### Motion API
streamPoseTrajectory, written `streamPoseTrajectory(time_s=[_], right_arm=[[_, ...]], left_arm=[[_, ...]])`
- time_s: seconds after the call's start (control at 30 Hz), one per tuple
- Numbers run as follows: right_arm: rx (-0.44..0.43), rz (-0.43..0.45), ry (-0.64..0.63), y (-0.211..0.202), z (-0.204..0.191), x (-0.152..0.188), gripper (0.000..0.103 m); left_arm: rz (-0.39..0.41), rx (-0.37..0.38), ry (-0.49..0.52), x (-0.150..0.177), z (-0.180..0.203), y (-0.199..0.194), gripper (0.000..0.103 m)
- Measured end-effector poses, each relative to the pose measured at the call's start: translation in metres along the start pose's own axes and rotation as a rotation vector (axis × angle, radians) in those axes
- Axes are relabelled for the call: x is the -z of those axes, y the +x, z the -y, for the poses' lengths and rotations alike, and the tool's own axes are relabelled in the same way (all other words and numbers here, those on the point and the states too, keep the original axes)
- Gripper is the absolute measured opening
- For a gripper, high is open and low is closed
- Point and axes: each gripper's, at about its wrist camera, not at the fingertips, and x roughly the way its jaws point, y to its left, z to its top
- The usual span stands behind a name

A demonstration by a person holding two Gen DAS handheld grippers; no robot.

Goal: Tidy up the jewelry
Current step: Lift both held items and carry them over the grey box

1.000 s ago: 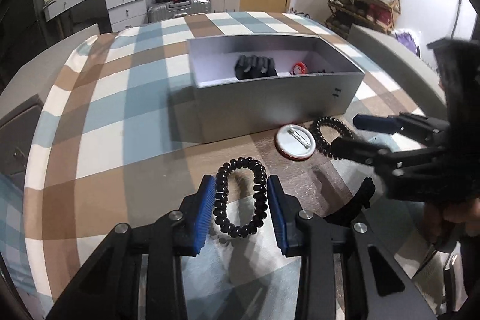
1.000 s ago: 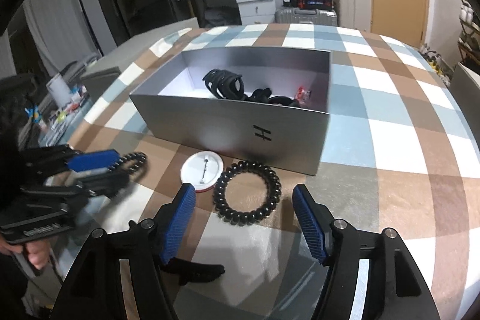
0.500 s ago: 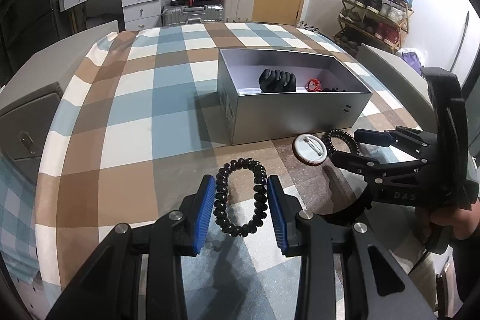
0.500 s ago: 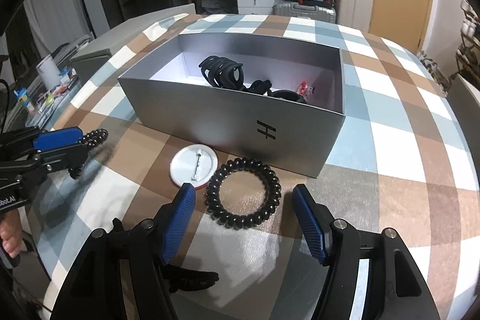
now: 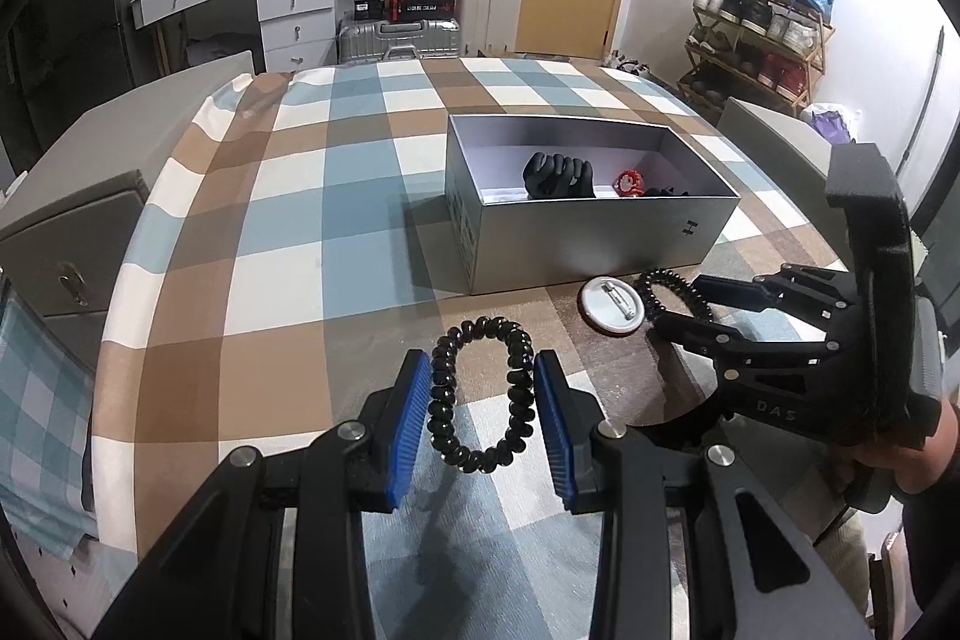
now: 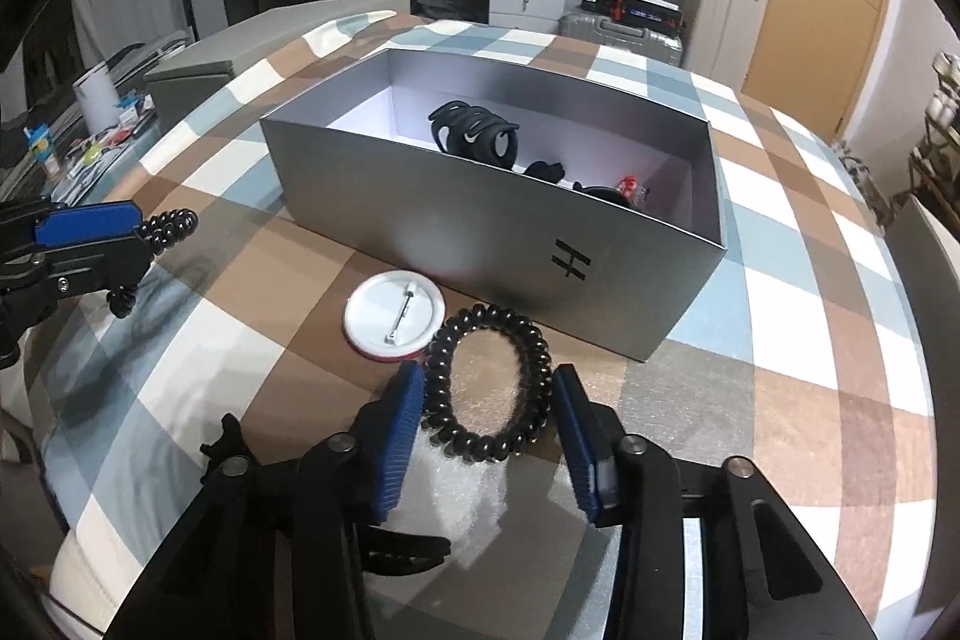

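Observation:
My left gripper point(image 5: 483, 412) is shut on a black spiral hair tie point(image 5: 483, 394), squeezed into an oval and held above the table; both show at the left of the right wrist view point(image 6: 129, 250). My right gripper point(image 6: 489, 421) has its blue pads closed against a second black spiral hair tie point(image 6: 487, 383) lying on the table in front of the silver box point(image 6: 480, 244). A white pin badge point(image 6: 393, 314) lies face down beside that tie. The box holds a black hair claw point(image 6: 474, 137), a red piece point(image 6: 633, 187) and other dark items.
The table wears a brown, blue and white checked cloth point(image 5: 288, 220). A black curved object point(image 6: 384, 544) lies under my right gripper. Grey chair backs point(image 5: 66, 196) stand around the table. Drawers, suitcases and a shoe rack point(image 5: 762, 22) are behind.
My left gripper has lifted and pulled back with its hair tie. My right gripper has moved forward and closed its pads onto the second hair tie.

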Motion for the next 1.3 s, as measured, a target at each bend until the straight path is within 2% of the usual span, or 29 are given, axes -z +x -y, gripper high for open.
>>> streamPoseTrajectory(time_s=[0.33, 0.7, 1.0, 1.3], right_arm=[[-0.026, -0.003, 0.066, -0.009, 0.011, 0.007, 0.037], [-0.141, 0.12, 0.214, -0.056, 0.038, 0.011, 0.037], [-0.208, 0.236, 0.299, -0.087, 0.068, -0.018, 0.037], [-0.25, 0.271, 0.293, -0.073, 0.082, -0.059, 0.038]], left_arm=[[0.03, -0.022, 0.001, -0.002, 0.004, -0.015, 0.03], [0.078, -0.012, -0.013, -0.019, 0.009, -0.023, 0.03], [0.125, 0.024, 0.024, -0.061, 0.018, -0.009, 0.03], [0.107, 0.074, 0.022, -0.087, 0.021, 0.025, 0.03]])
